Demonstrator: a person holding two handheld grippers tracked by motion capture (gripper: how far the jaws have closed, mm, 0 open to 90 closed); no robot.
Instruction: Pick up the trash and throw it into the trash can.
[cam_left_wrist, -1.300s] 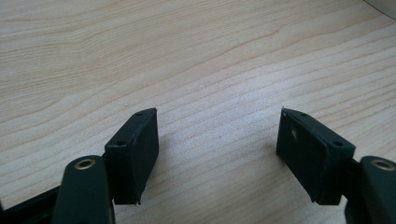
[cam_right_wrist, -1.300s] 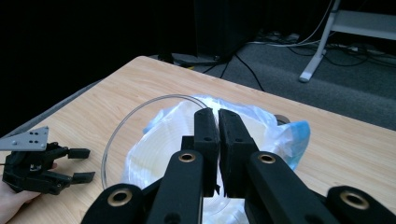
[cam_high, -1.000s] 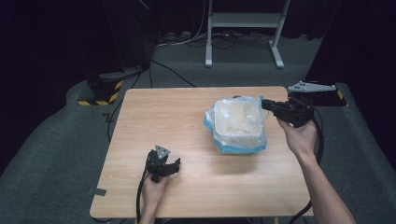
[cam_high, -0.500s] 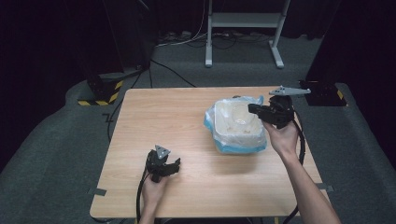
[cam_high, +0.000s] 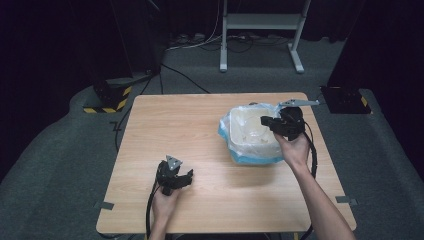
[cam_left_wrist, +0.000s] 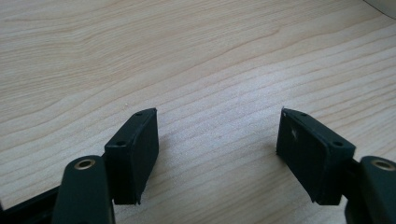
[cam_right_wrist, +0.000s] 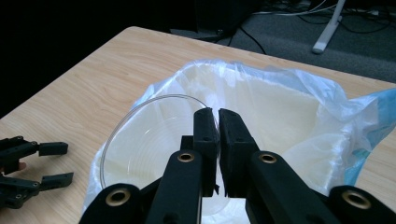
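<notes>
A white bin (cam_high: 241, 114) lined with a translucent bag with a blue edge (cam_right_wrist: 299, 93) stands on the right half of the wooden table (cam_high: 190, 130). My right gripper (cam_high: 265, 121) reaches over it from the right. Its jaws (cam_right_wrist: 218, 112) are shut on the rim of a clear round plastic bowl (cam_right_wrist: 140, 144), which hangs tilted inside the bag's mouth. My left gripper (cam_high: 188, 178) rests near the table's front, left of the middle. It is open (cam_left_wrist: 218, 114), with bare wood between its pads, and it also lies at the lower left of the right gripper view (cam_right_wrist: 56, 163).
Behind the table the floor holds a yellow-and-black striped base (cam_high: 107, 102), a white stand's legs (cam_high: 260, 35) with cables, and a black box (cam_high: 345, 97) off the right edge. Bare wood stretches across the table's left and middle.
My right gripper has come left and down with the clear bowl, from beside the bin's right edge to over its opening. The left gripper has stayed put.
</notes>
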